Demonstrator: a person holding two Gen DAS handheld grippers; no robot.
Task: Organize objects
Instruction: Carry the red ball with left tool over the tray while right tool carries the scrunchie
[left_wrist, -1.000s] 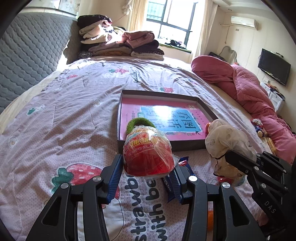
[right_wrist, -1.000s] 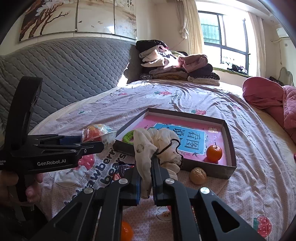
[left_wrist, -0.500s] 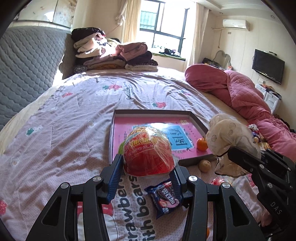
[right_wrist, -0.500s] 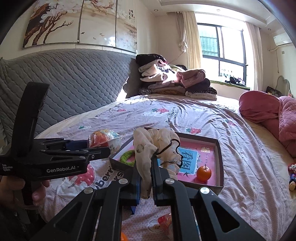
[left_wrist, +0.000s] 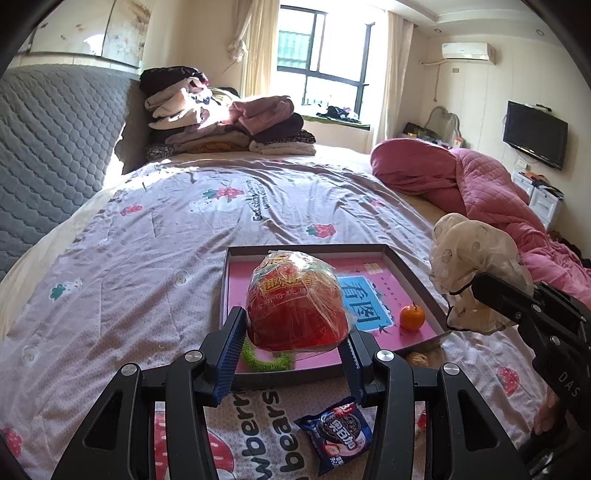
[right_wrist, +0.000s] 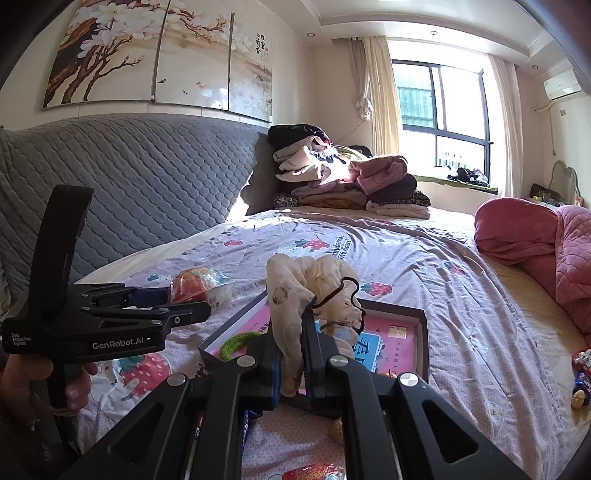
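The left claw (left_wrist: 295, 343) is clamped on a red snack cup (left_wrist: 297, 302) wrapped in crinkly film, held above the near edge of the pink tray (left_wrist: 413, 275) just ahead of it. It looks light, slick and easily dented, so its firmer sides are the place to grip. The right claw (right_wrist: 291, 354) pinches a soft, limp cream cloth (right_wrist: 314, 291) by a hanging fold, over the same tray

Green ring (left_wrist: 263, 360) half hidden behind red snack bag (left_wrist: 297, 301); walnut (left_wrist: 416, 359) partly hidden; small toys (right_wrist: 581, 373) indistinct.
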